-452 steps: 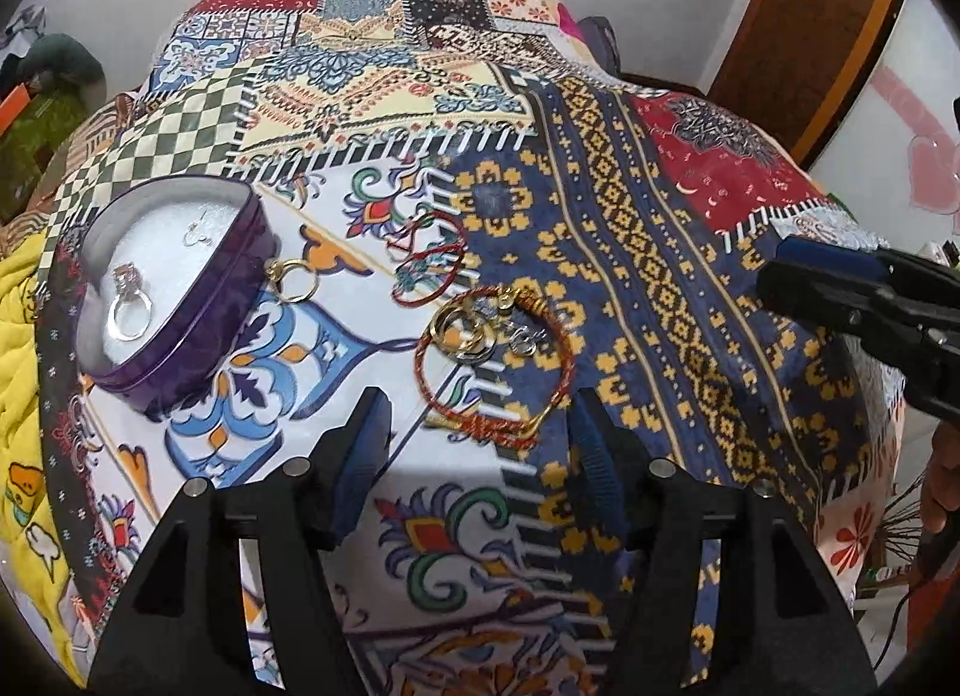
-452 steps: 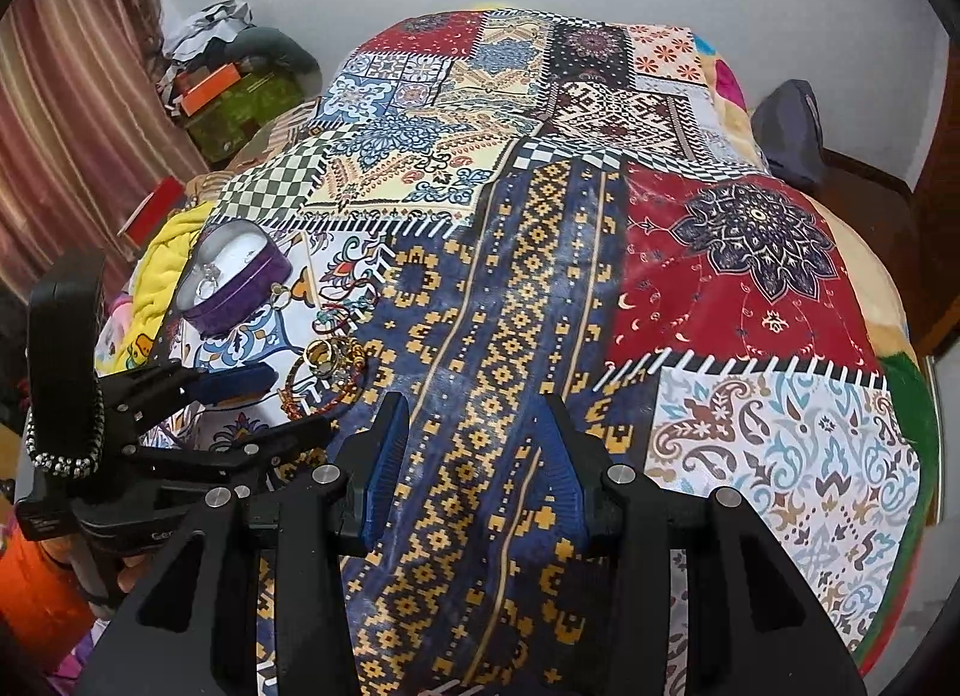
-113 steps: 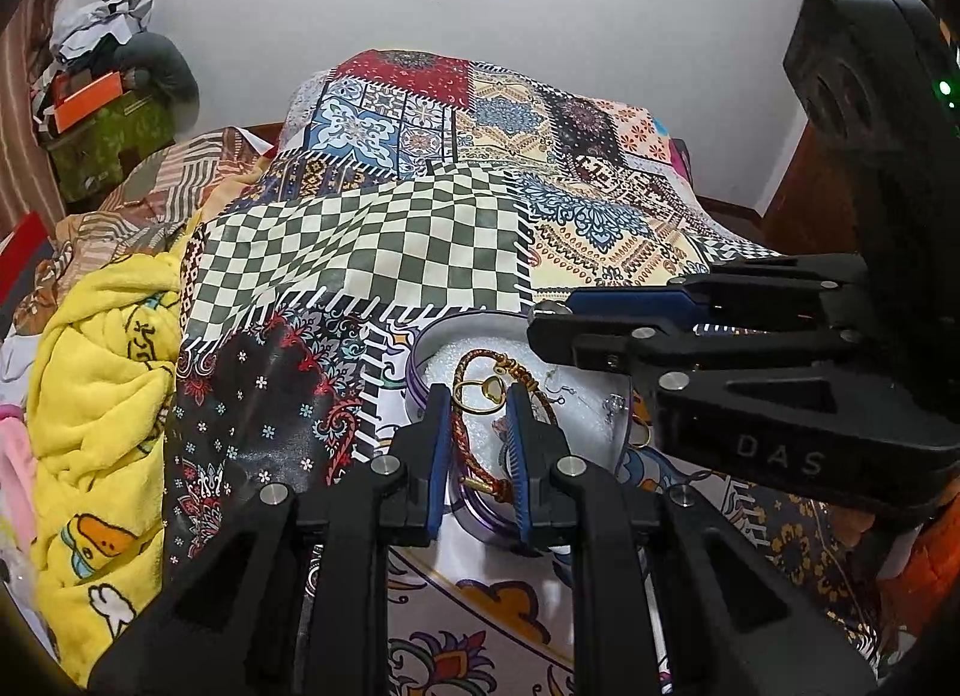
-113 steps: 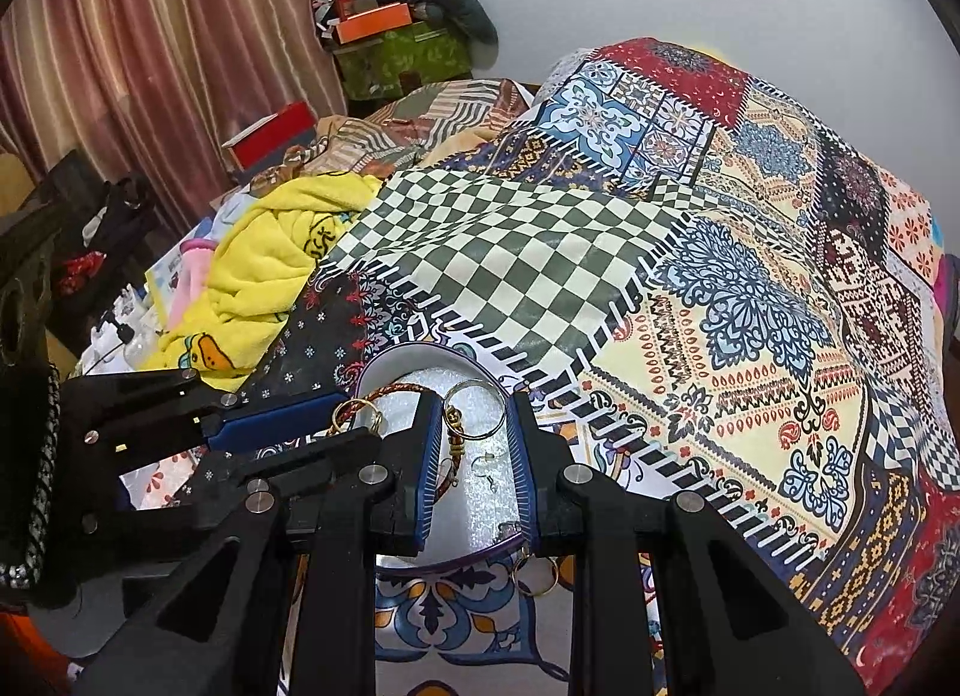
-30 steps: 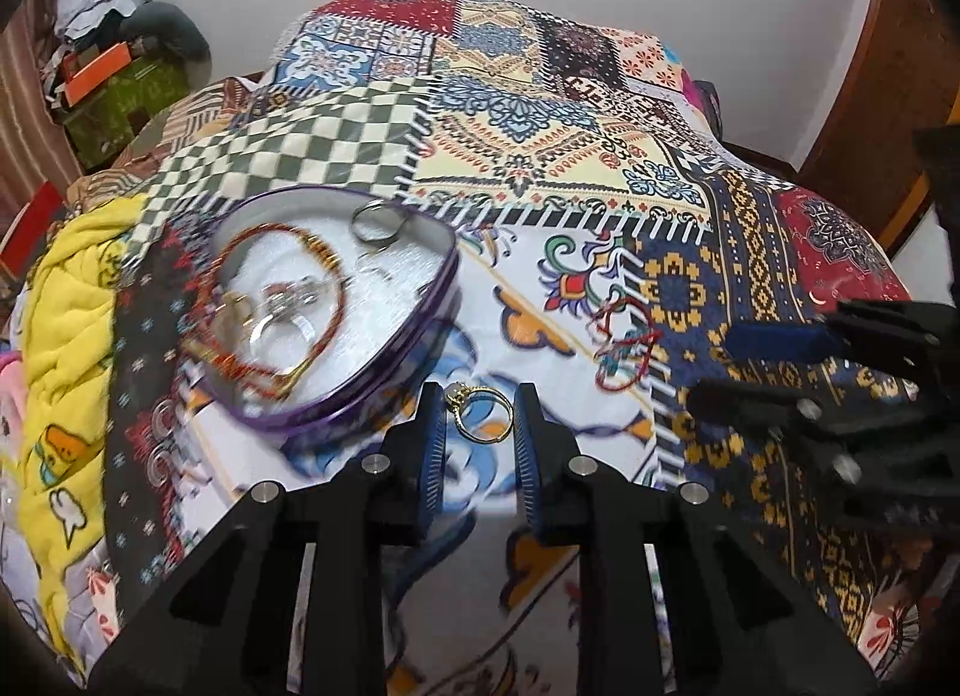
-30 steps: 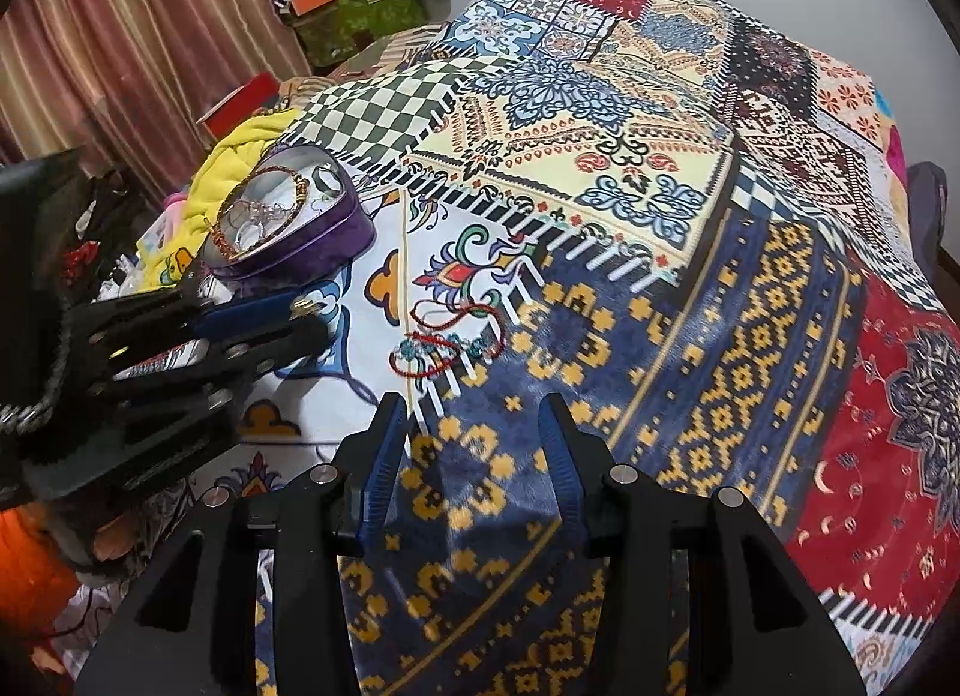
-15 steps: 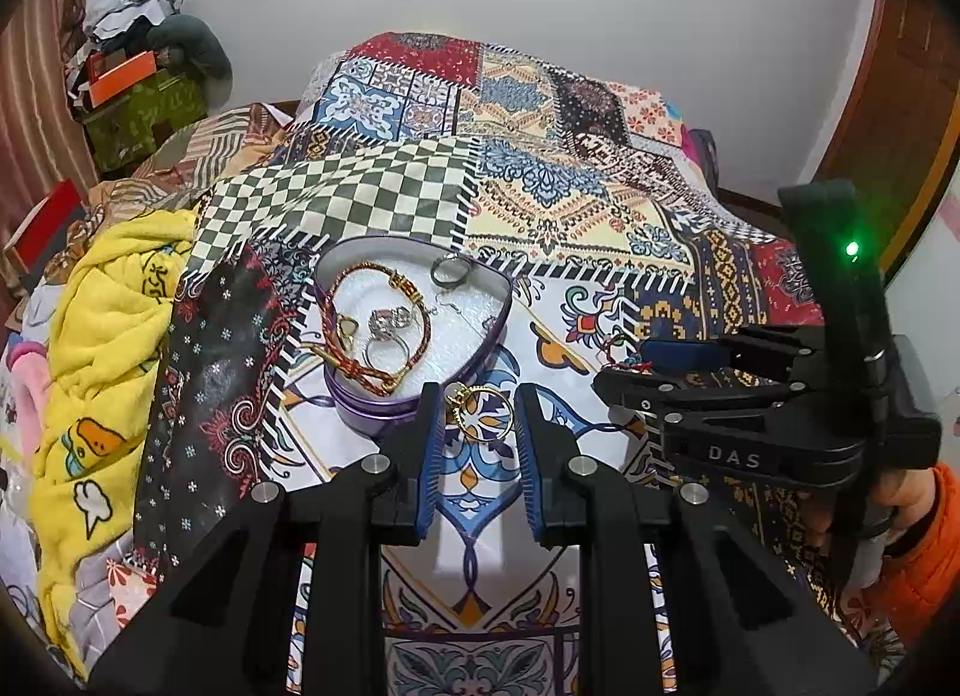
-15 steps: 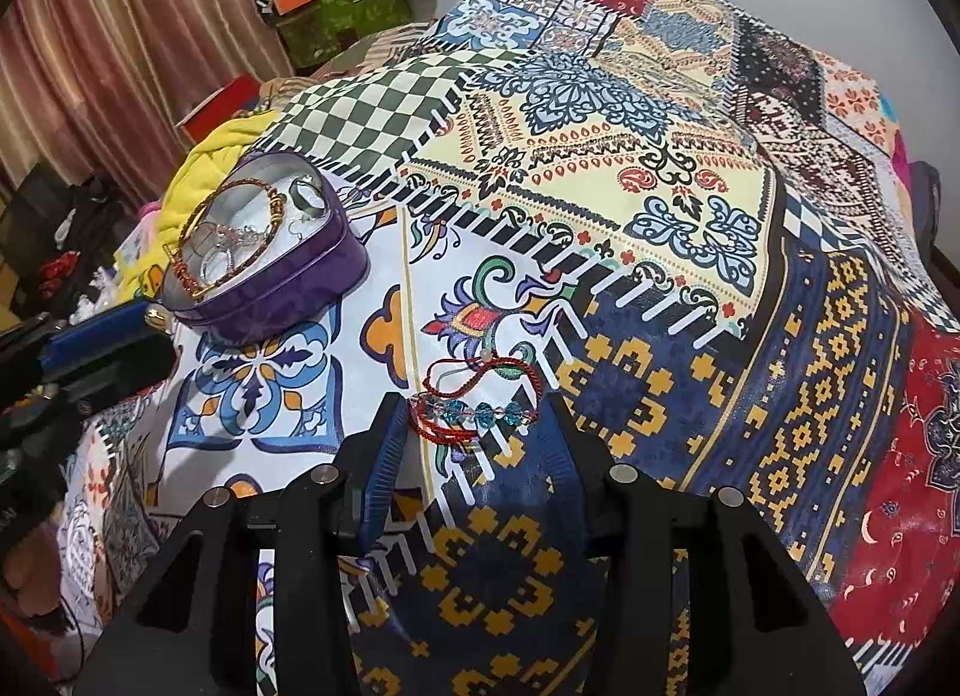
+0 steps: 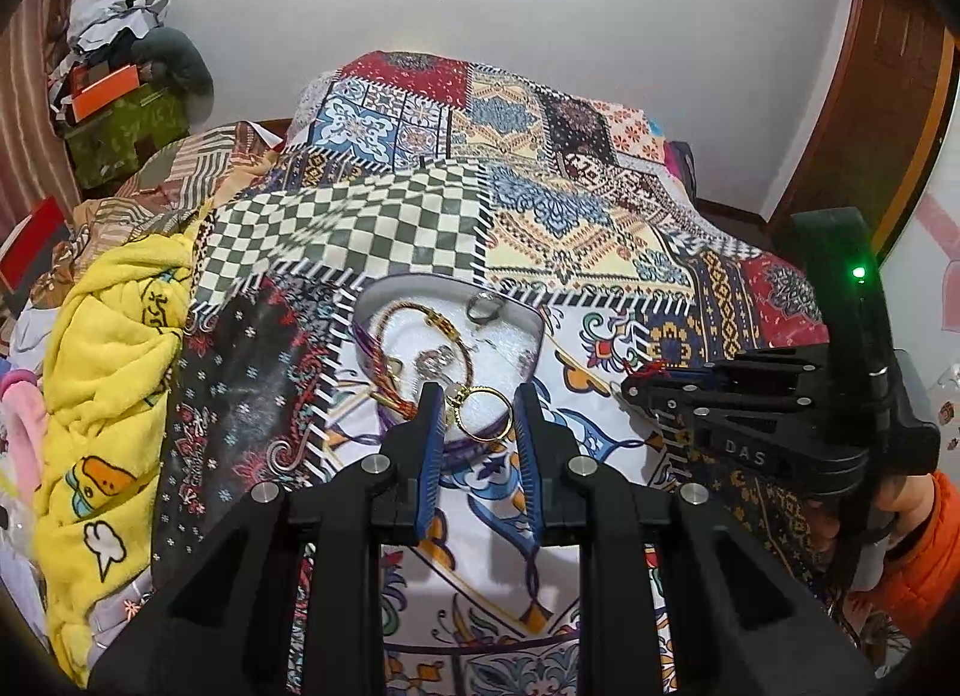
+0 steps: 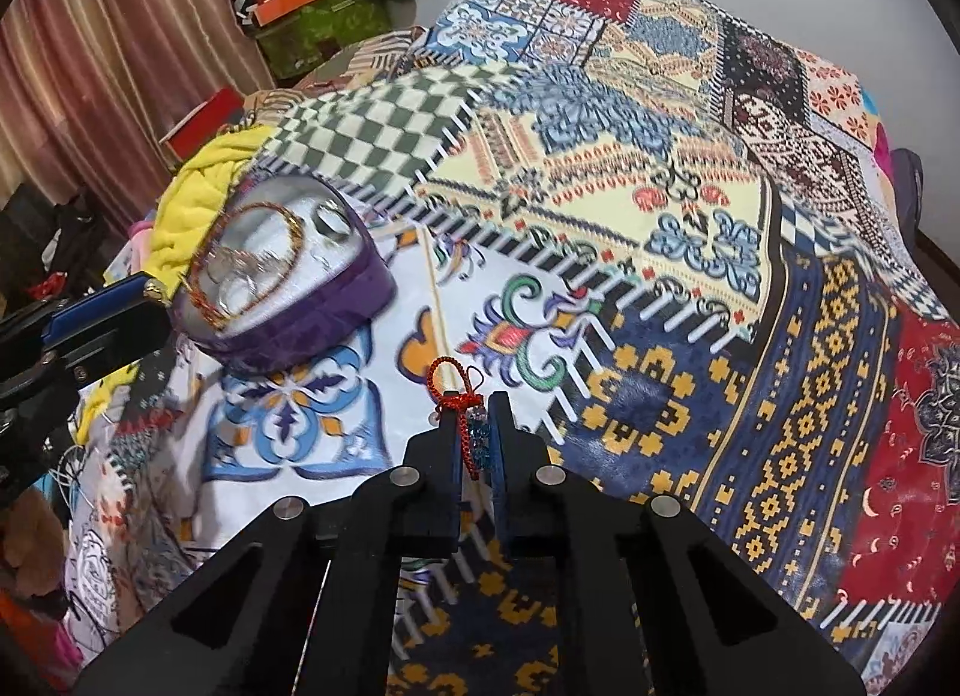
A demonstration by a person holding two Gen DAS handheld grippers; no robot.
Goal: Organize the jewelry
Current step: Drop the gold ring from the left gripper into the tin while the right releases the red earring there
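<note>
left wrist view: my left gripper (image 9: 479,417) is clamped on a thin gold hoop ring with a small knobbed clasp (image 9: 485,414), the ring spanning the gap between the blue pads and lifted off the cloth. it hangs in front of the near wall of the heart-shaped purple velvet box with a white satin lining (image 9: 528,330), which sits on the patchwork bedspread (image 9: 576,240). inside the box i can see a red-and-gold cord bracelet (image 9: 414,348) and a silver ring (image 9: 483,306). to do this well i'd carry the hoop a little further forward so it is clearly over the lining, not the rim, then lower it before letting go; released from here i judge it could hit the wall and roll back onto the cloth.

right wrist view: my right gripper (image 10: 474,438) is pinched on a red braided cord bracelet with blue-green beads (image 10: 463,405), its loop standing up above the fingertips, the beaded part trapped between the pads. it is well apart from the box, to the box's right, above the white-and-blue patch. the left gripper's blue pad shows at the frame's left edge, touching close to the box. i'd hold the right one back until the left clears, since both would crowd the same small opening. the cord is limp and may snag on the pads when released.
</note>
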